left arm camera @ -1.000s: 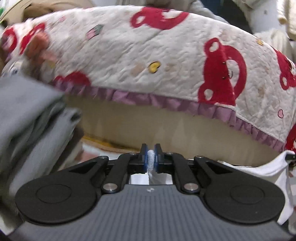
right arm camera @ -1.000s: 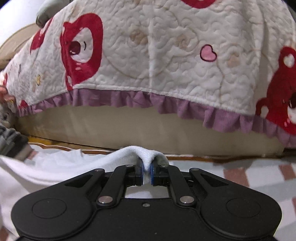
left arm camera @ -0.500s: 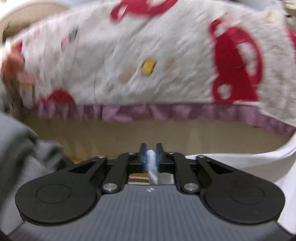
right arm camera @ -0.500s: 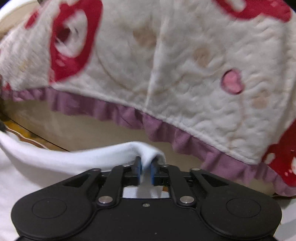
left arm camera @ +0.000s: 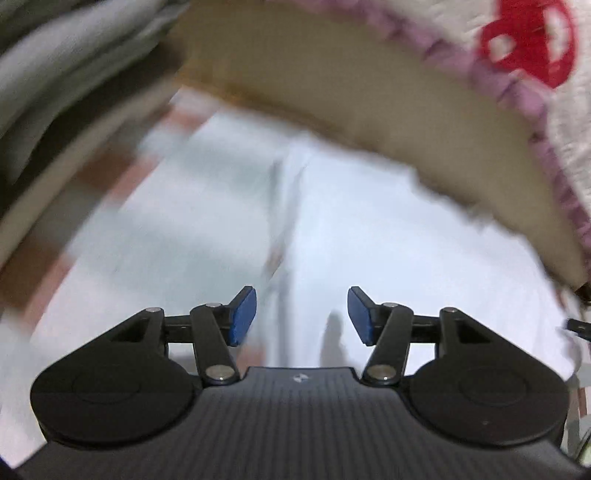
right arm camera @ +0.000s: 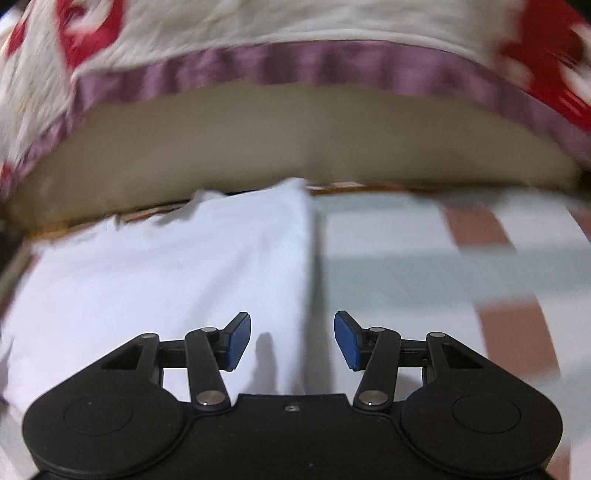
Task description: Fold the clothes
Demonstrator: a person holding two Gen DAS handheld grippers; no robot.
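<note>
A white garment (left arm camera: 388, 251) lies flat on the checked surface, its left edge running up the middle of the left wrist view. My left gripper (left arm camera: 301, 315) hovers just above that edge, jaws opening, blue pads apart and nothing pressed between them. In the right wrist view the same white garment (right arm camera: 166, 280) fills the lower left, its straight right edge ending near the middle. My right gripper (right arm camera: 292, 341) hangs over that edge with its jaws opening too; the cloth lies below the pads, not gripped.
A checked white, pale green and brown cover (right arm camera: 443, 266) lies under the garment. Behind stands a beige mattress side (right arm camera: 295, 147) draped by a cream quilt (right arm camera: 258, 29) with red bears and purple frill. Grey clothes (left arm camera: 55, 74) are piled at the upper left.
Both grippers were shut on the white garment's edge and held it up; both have dropped, tilted downward and let go, and the garment now lies flat.
</note>
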